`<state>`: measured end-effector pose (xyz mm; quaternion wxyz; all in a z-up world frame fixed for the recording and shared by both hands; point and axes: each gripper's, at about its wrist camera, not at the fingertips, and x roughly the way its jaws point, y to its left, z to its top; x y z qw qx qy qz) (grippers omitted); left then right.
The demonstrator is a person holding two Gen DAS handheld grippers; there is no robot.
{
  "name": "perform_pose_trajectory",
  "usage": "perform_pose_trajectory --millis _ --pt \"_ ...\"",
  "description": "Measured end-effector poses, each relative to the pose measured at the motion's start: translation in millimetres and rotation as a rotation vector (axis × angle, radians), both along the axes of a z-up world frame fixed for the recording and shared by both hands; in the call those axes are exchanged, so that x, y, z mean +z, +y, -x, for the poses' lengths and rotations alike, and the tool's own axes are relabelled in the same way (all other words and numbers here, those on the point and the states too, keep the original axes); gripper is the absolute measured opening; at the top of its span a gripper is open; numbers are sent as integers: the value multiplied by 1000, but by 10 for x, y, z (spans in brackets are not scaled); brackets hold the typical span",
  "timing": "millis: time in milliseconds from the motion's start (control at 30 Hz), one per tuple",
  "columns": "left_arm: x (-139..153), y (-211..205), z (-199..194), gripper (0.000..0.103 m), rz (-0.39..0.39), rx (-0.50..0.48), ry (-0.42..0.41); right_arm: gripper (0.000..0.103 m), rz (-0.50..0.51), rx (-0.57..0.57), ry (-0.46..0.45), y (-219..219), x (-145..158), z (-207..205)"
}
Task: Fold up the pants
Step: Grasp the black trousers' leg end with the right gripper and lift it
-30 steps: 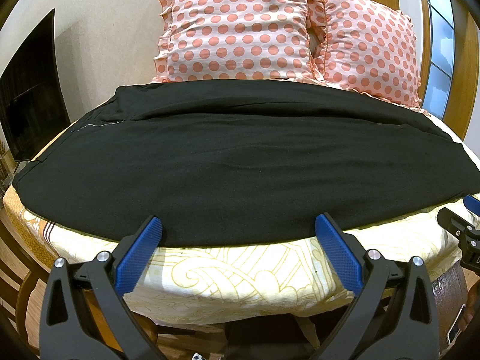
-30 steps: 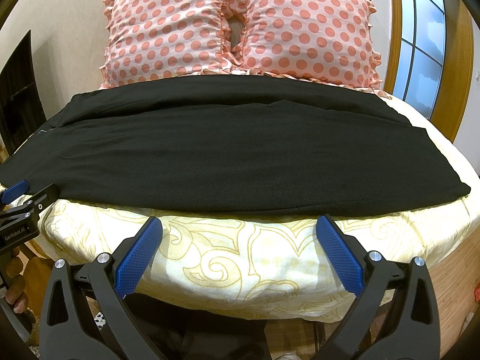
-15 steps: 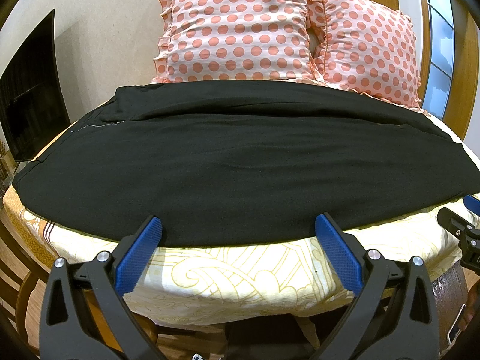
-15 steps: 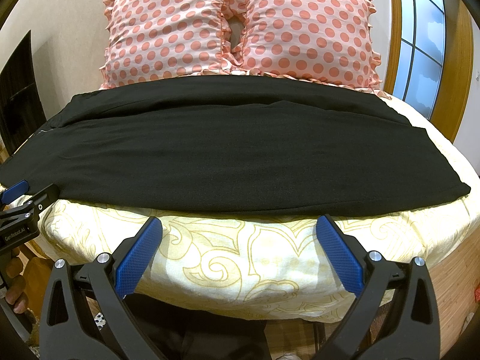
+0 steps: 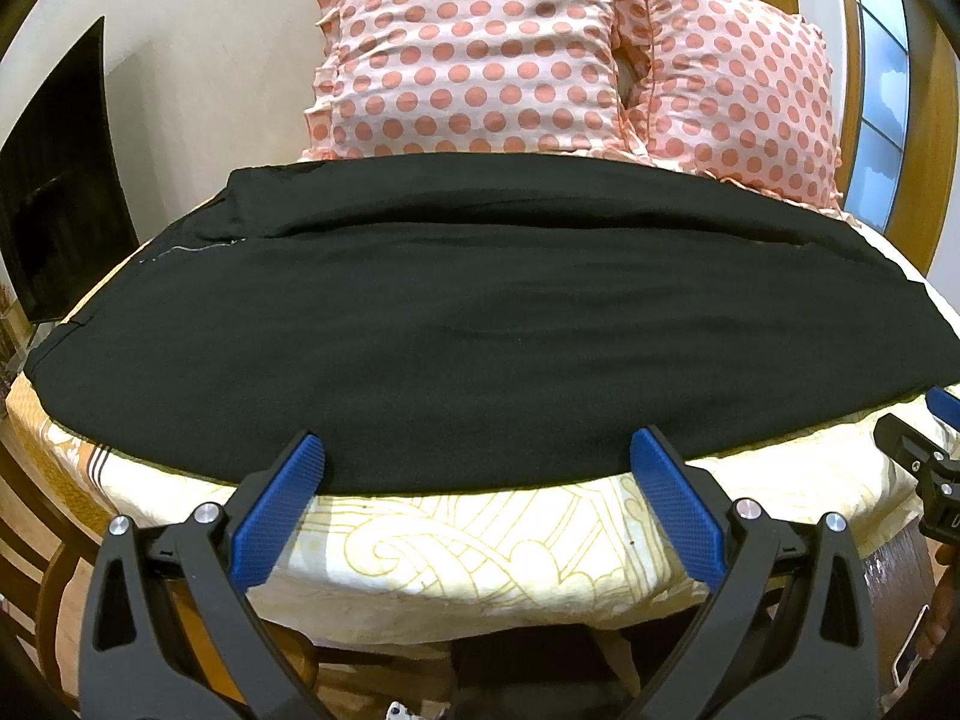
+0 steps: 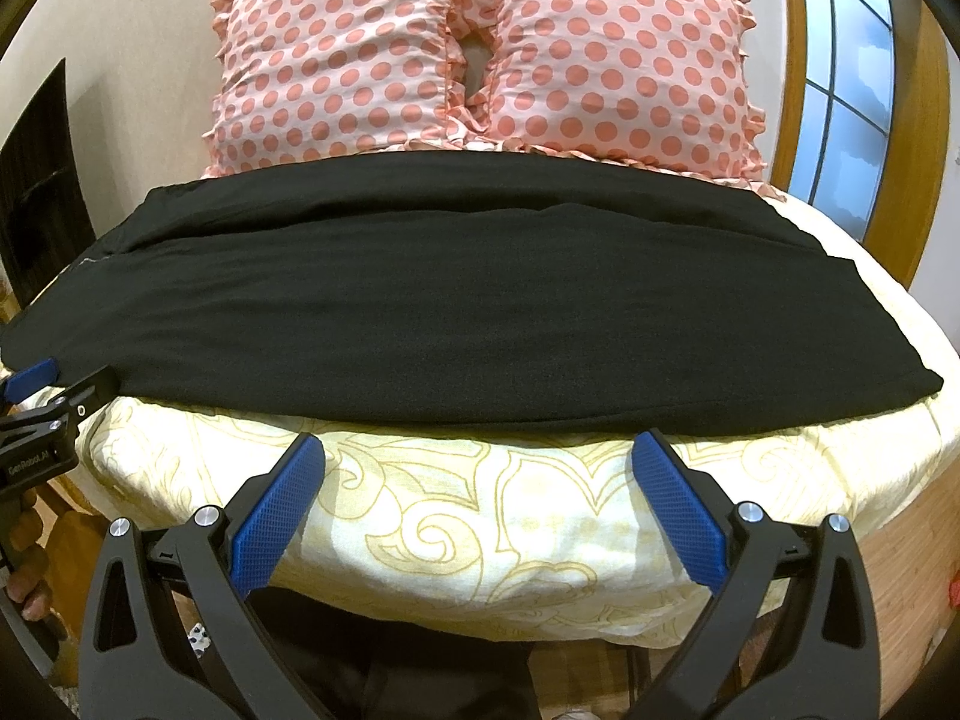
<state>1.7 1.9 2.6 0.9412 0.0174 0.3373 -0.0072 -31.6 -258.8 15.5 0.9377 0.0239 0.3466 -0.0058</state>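
Softness and limpness are to be expected of the black pants [image 5: 480,324], judged from the matte, knit-like cloth that drapes flat with only shallow ripples; little weight is likely, and a pinched edge would probably sag and trail rather than hold its shape. A hold is best taken at the near hem edge, where the cloth ends against the cream patterned bedsheet [image 5: 480,540], or at the outer ends seen at the far left and far right of each frame. The pants are laid lengthwise across the middle of both frames, one leg apparently stacked on the other, with a long seam line running across the upper part. Two pink polka-dot pillows [image 6: 480,54] are propped at the top of the frame. The left gripper [image 5: 477,456] and right gripper [image 6: 477,456] are held wide apart, empty, just short of the cloth.
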Motion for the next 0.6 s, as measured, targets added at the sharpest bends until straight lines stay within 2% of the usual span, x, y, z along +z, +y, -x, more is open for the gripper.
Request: perform_pose_trajectory --millis 100,233,300,433,600 --pt "16 -45 -49 101 -10 -10 -1 102 -29 51 8 -96 37 13" --pt "139 -1 28 101 -48 -23 -20 102 -179 77 -28 -393 202 -2" --pt "248 80 26 101 -23 -27 -46 102 -222 16 -66 -663 402 -73" --pt "547 326 -171 101 29 44 -110 102 -282 -134 -102 -1222 730 -409" --pt "667 484 -633 101 21 122 -115 102 -345 -325 -8 -1885 892 -1286"
